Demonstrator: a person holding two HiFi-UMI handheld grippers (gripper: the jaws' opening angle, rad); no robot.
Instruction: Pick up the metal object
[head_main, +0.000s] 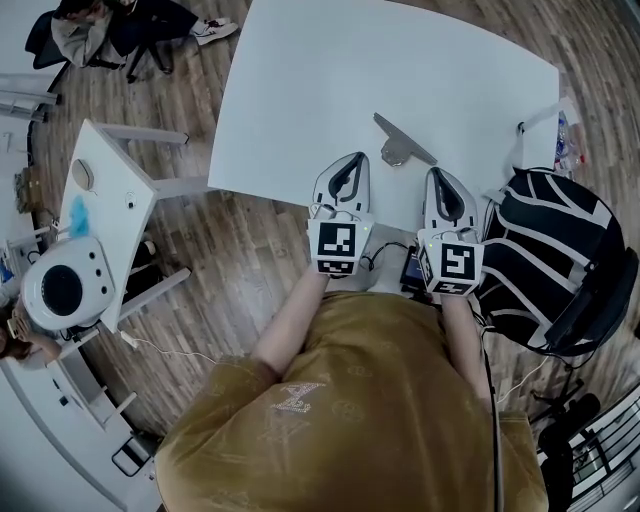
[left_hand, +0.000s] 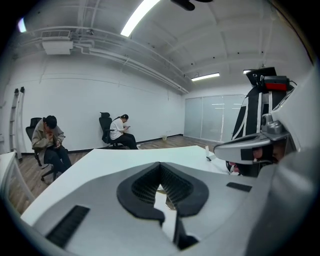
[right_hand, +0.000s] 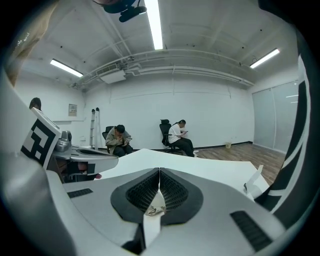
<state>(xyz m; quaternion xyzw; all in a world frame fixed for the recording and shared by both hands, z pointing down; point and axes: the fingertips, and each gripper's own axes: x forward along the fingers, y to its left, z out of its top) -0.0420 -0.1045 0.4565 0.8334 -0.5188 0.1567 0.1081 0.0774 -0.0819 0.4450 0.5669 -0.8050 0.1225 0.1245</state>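
Left hand-held gripper (head_main: 350, 158) and right hand-held gripper (head_main: 438, 173), both pressed together, hover near metal object (head_main: 400, 143) on table (head_main: 300, 80).

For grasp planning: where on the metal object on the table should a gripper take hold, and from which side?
Probably the long narrow bar of the metal object, jaws across its width, from above: it lies flat on the table, so a level approach finds little to pinch; the rounded tab looks wider.

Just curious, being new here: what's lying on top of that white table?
A metal object lies on the table near its front edge. The left tool and right tool hide the strips beneath them.
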